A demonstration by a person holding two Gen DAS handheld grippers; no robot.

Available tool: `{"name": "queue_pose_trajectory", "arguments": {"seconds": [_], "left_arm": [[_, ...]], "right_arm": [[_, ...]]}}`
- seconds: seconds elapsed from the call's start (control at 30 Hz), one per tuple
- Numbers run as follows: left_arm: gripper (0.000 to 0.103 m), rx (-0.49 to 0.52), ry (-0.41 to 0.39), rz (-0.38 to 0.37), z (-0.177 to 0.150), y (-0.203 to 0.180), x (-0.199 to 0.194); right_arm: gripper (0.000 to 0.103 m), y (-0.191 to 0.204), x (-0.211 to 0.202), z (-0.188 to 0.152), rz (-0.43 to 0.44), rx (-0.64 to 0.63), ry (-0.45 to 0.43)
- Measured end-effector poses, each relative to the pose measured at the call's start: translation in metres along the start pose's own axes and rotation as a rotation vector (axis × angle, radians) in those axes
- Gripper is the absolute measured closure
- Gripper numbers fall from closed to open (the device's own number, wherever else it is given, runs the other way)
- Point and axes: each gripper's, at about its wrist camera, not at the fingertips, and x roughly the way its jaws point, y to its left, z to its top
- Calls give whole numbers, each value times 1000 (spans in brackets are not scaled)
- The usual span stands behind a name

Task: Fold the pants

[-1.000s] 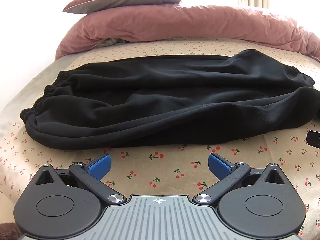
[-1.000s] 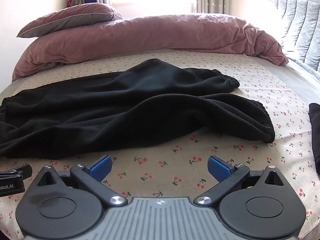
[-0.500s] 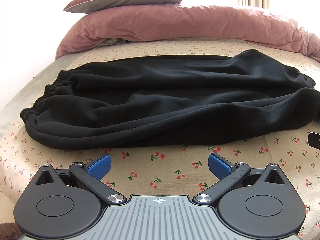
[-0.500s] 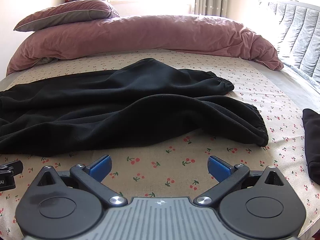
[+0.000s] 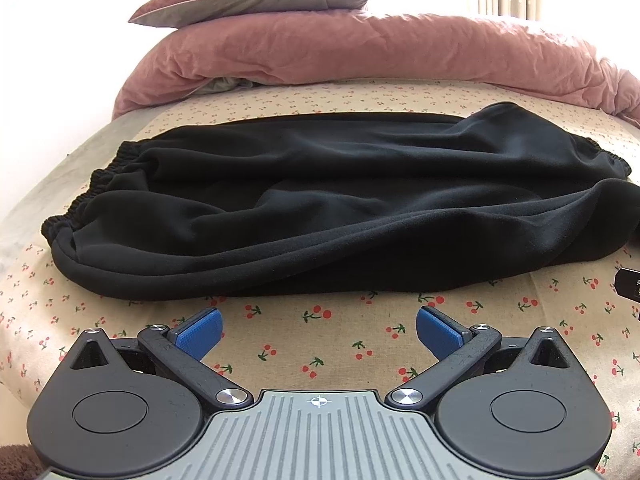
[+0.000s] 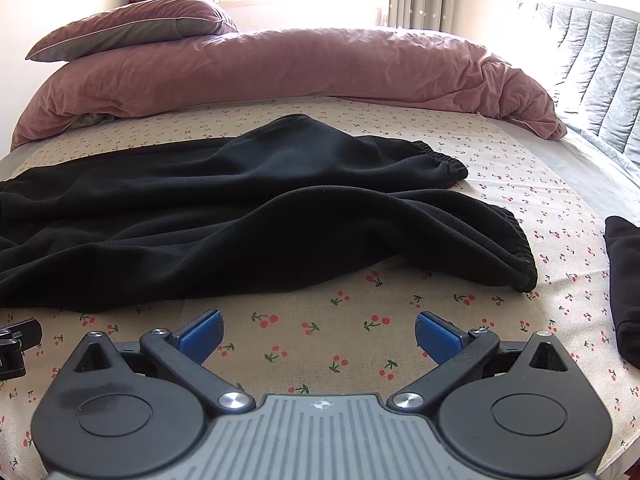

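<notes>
Black pants (image 5: 320, 208) lie sideways across a cherry-print bed sheet (image 5: 320, 344), one leg folded over the other. The elastic waistband (image 5: 92, 184) is at the left in the left wrist view. The cuffs (image 6: 516, 252) are at the right in the right wrist view, where the pants (image 6: 240, 216) fill the middle. My left gripper (image 5: 318, 330) is open, low over the sheet just short of the near edge of the pants. My right gripper (image 6: 318, 332) is open too, over bare sheet in front of the leg end, holding nothing.
A rolled pink duvet (image 6: 300, 72) and a pillow (image 6: 132, 32) lie along the far side of the bed. Another dark garment (image 6: 624, 280) sits at the right edge. A grey quilted headboard (image 6: 592, 64) stands to the right. The other gripper's tip (image 6: 16, 344) shows at the left.
The right wrist view has shifted right: the pants sit further left and the dark garment at the right shows more. The left gripper has barely moved. Both grippers stayed open.
</notes>
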Motion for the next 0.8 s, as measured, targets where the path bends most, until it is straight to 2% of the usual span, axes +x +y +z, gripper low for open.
{"name": "queue_pose_trajectory", "arguments": {"seconds": [0.8], "left_arm": [[0,-10,-5,2,0,0,0]], "right_arm": [[1,-2,1,0,-6,1,4]]}}
